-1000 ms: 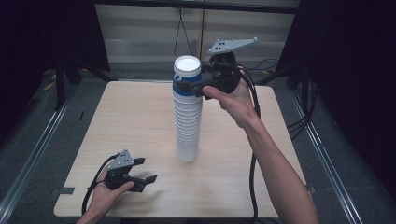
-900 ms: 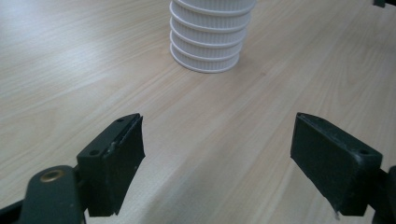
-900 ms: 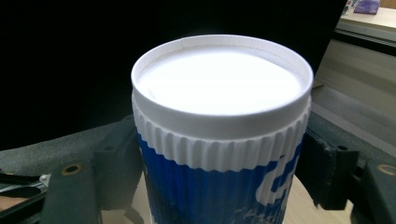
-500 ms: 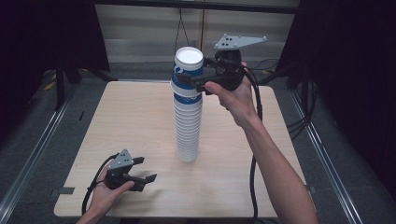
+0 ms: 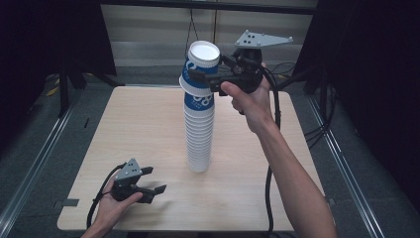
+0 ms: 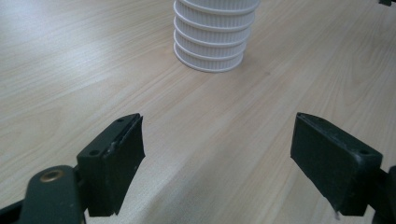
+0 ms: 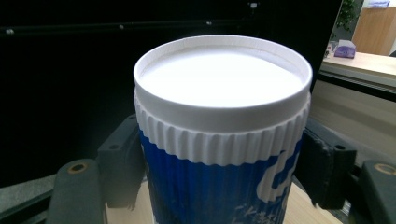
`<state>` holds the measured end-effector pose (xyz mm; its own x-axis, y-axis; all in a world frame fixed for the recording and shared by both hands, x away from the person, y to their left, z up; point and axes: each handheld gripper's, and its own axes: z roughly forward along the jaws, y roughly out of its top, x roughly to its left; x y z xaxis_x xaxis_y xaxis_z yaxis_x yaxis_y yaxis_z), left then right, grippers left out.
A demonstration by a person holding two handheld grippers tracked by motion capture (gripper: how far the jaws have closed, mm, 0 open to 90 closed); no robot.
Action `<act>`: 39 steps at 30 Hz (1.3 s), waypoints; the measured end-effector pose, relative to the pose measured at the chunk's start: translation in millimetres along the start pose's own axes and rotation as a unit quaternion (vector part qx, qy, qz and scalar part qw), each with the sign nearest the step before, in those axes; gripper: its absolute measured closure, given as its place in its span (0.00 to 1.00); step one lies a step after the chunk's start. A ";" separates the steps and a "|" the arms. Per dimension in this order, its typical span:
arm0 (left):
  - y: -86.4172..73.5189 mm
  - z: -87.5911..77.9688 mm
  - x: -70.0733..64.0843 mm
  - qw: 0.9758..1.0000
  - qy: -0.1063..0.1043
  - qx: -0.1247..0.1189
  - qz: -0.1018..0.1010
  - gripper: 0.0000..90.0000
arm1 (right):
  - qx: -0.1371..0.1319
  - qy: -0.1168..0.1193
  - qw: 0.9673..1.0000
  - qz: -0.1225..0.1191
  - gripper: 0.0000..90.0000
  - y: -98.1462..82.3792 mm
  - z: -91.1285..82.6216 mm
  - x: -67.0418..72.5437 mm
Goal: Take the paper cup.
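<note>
1. Stack [image 5: 199, 134]: upside-down paper cups, white ribbed rims, blue print on the upper ones. It stands upright near the middle of the table [image 5: 138, 124]. In your left gripper view its lowest rims [image 6: 210, 44] rest on the wood, well beyond the jaws.

2. Top cup [image 5: 202, 74]: inverted, white base up, tilted a little and raised off the cup below so that its rim flares out to the left. In your right gripper view it sits between the two jaws, blue wall [image 7: 210, 191] against both pads.

3. Right gripper [image 5: 210, 79]: held level at the top of the stack. Its jaws have just been closing and now clamp the top cup from both sides.

4. Left gripper [image 5: 151, 191]: in your hand, low at the near left of the table, well apart from the stack. Jaws spread wide, with bare wood between them.
</note>
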<state>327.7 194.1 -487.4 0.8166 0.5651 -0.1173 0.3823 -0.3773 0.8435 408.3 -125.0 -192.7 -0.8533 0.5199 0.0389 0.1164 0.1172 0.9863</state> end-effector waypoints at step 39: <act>1.4 4.4 -3.8 1.000 -0.005 0.000 0.002 0.21 | -0.049 -0.010 0.999 0.021 0.30 8.4 -38.7 -6.3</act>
<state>327.0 188.2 -488.1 0.8225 0.5561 -0.1192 0.3793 -0.3801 0.8436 394.9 -160.0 -178.5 -0.8387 0.5390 0.0778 0.1006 0.0130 0.9948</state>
